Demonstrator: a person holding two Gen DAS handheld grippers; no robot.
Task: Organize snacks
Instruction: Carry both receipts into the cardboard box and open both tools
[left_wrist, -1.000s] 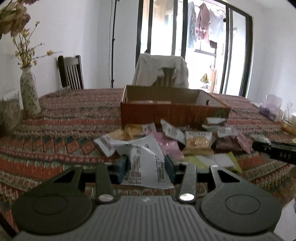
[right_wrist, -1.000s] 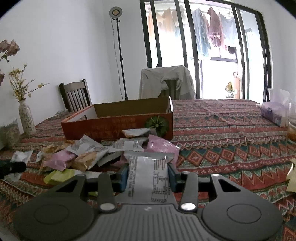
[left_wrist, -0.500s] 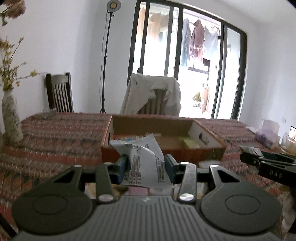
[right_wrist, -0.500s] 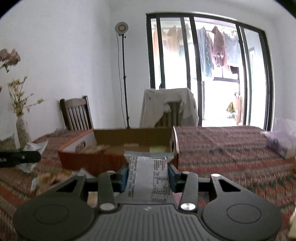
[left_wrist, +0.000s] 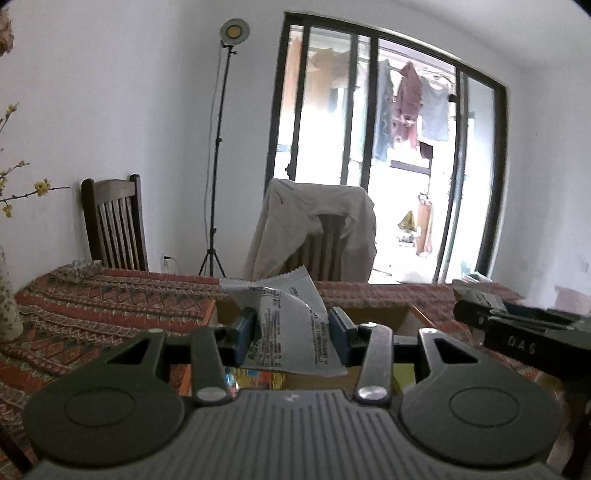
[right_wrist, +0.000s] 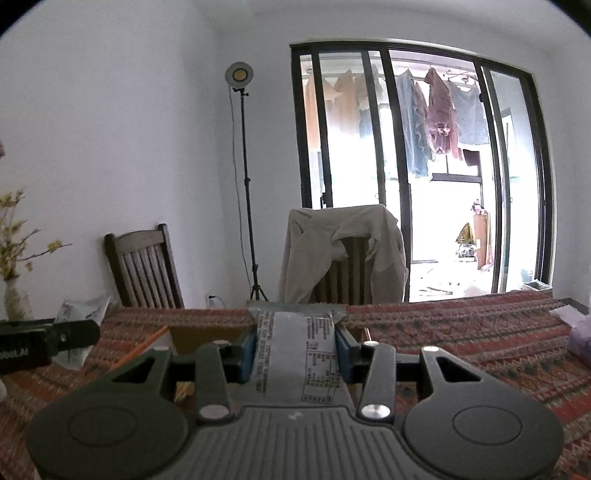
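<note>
My left gripper (left_wrist: 291, 332) is shut on a white snack packet (left_wrist: 288, 325) with printed text, its top edge crumpled. Below it lies the open cardboard box (left_wrist: 380, 314), with colourful packets (left_wrist: 255, 380) showing inside. My right gripper (right_wrist: 295, 350) is shut on a grey-white snack packet (right_wrist: 295, 354) held flat over the same box (right_wrist: 192, 338). In the left wrist view the right gripper (left_wrist: 524, 332) reaches in from the right edge. The left gripper (right_wrist: 44, 341) and its packet (right_wrist: 79, 314) appear at the left edge of the right wrist view. The snack pile is out of sight.
The patterned tablecloth (left_wrist: 110, 295) covers the table (right_wrist: 461, 332). A vase with yellow flowers (right_wrist: 14, 295) stands at the left. Behind the table stand a wooden chair (left_wrist: 114, 221), a chair draped with a beige jacket (left_wrist: 317, 229) and a lamp stand (left_wrist: 218, 147).
Both grippers rose and went forward with their packets, from the snack pile to above the cardboard box. The pile dropped out of view.
</note>
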